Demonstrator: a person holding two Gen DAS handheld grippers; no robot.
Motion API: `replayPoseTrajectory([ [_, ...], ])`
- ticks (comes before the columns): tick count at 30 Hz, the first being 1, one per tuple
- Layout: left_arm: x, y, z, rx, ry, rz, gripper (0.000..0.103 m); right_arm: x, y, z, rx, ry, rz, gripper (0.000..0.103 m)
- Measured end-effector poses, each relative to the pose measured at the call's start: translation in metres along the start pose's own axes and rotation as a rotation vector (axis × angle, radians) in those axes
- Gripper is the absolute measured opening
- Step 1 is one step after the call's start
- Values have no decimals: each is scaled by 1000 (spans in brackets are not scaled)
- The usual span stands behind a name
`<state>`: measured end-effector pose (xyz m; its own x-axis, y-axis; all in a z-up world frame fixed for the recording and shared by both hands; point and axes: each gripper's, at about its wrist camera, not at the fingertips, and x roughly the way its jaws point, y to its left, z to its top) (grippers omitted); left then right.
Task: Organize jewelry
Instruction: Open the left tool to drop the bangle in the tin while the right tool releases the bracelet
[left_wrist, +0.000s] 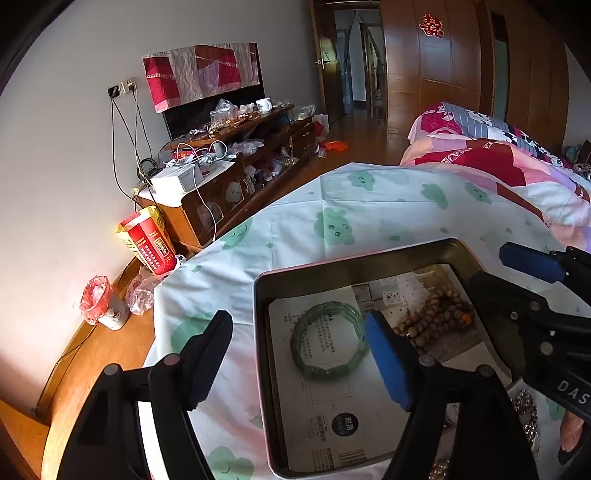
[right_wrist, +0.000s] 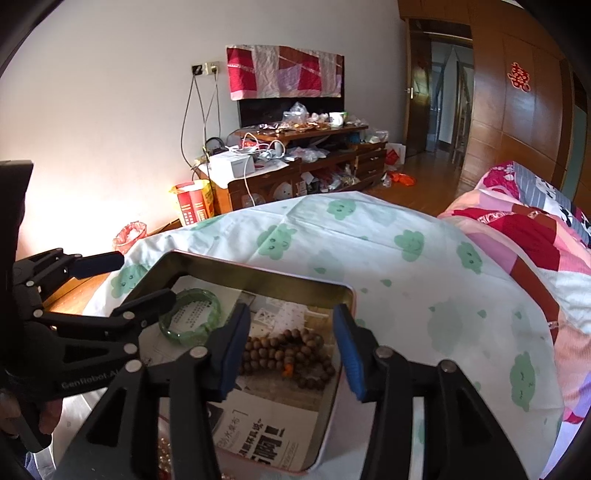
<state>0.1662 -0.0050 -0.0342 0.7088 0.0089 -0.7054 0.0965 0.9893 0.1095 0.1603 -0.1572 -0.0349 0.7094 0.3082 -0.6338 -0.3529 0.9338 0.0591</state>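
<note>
Both grippers, left gripper and right gripper, are hovering wide, empty. Green bangle is lying in the tin at 9 o'clock of the wooden beads; likely rigid, slippery, brittle: pinch across its band.

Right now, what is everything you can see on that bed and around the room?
Tin: one, metal, on the sheet, lined with printed paper.
Bangle: one, green, inside the tin, left part.
Beads: one strand, brown wood, inside the tin, right part.
Sheet: one, white with green clouds, over the bed.
Quilt: one, pink and red, on the right.
Cabinet: one, brown wood, cluttered, by the wall.
Bin: one, red bag liner, on the floor.
Left gripper: black, open, above the bangle.
Right gripper: black, blue pads, open, above the beads.
</note>
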Motion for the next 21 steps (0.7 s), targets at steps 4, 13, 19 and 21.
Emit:
replayPoseTrajectory([
  [4, -1, -2, -2, -2, 5, -11, 74, -5, -1, -4, 10, -1, 2, 52],
  [13, -12, -4, -8, -14, 5, -34, 74, -15, 4, -8, 14, -6, 20, 55],
  [19, -21, -6, -13, -19, -1, -46, 74, -24, 7, -12, 13, -11, 20, 59],
  [21, -26, -7, -16, -28, -3, -54, 74, -27, 8, -15, 15, -12, 19, 60],
])
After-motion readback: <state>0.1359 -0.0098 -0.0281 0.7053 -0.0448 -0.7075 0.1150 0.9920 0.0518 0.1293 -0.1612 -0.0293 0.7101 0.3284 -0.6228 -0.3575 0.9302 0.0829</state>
